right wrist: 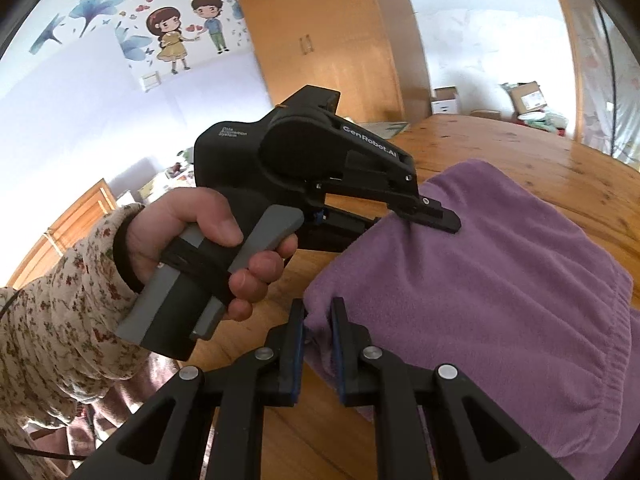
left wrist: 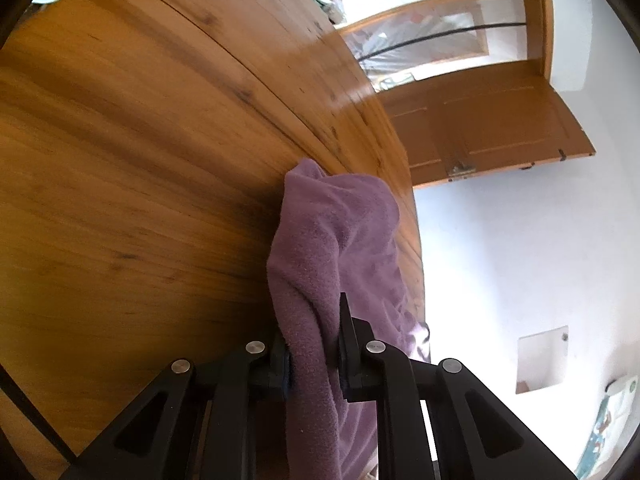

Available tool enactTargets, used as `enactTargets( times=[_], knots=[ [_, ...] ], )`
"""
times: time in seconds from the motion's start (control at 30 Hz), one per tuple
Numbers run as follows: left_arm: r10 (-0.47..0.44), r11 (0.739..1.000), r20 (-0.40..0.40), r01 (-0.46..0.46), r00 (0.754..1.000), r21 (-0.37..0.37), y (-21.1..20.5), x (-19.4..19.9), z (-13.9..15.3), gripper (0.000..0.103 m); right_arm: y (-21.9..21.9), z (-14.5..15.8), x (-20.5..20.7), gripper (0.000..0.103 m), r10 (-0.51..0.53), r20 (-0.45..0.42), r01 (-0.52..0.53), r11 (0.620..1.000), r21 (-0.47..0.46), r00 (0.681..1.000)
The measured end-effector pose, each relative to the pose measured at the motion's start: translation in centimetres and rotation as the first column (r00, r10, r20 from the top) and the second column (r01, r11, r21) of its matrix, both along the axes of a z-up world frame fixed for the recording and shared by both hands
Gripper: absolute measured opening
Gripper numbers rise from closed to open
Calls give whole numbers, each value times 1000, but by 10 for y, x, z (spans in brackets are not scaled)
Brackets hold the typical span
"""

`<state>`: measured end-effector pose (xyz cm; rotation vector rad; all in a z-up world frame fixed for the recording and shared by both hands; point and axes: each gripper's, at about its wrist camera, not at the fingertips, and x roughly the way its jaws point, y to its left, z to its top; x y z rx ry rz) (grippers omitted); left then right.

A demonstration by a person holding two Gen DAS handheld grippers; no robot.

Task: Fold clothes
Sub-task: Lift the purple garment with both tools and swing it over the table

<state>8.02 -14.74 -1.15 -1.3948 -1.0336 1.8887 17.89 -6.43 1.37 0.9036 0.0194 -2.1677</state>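
A purple fleece garment (right wrist: 480, 280) with an elastic waistband lies bunched on the wooden table (right wrist: 520, 152). In the right wrist view my right gripper (right wrist: 318, 309) is shut on its near left corner, at the fingertips. My left gripper (right wrist: 440, 216), held by a person's hand (right wrist: 208, 224), pinches the garment's left edge farther back. In the left wrist view the garment (left wrist: 332, 232) rises in a fold between the fingers of the left gripper (left wrist: 314, 320), which is shut on it. The table (left wrist: 140, 160) fills the left of that view.
A floral sleeve (right wrist: 52, 300) reaches in from the left. Cardboard boxes (right wrist: 528, 98) stand past the table's far edge, and a wooden wardrobe (right wrist: 332, 40) behind them. An open wooden door (left wrist: 480, 120) shows beyond the table edge. Bare wood stretches around the garment.
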Motion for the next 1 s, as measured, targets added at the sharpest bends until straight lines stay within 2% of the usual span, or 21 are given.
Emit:
enactTargets(
  times=[0.4,0.57,0.73,0.83,1.0],
  knots=[
    [105,994,20,-104,994,-43,-45,13,-5,17,-41,-7,-3,13,130,66,-128,991,-35,989],
    [112,993,20,-110,994,-48,-62,24,-36,17,-43,-10,-3,13,132,80,-129,991,-36,988],
    [106,993,18,-105,994,-57,-70,11,-45,18,-46,-12,-21,14,128,94,-126,992,-25,987],
    [109,991,16,-108,994,-77,-62,-6,-31,21,-47,-9,-20,16,140,94,-139,990,-18,986],
    [131,980,0,-130,991,-148,-49,-20,-12,28,-36,2,-8,17,159,35,-159,987,-16,987]
  ],
)
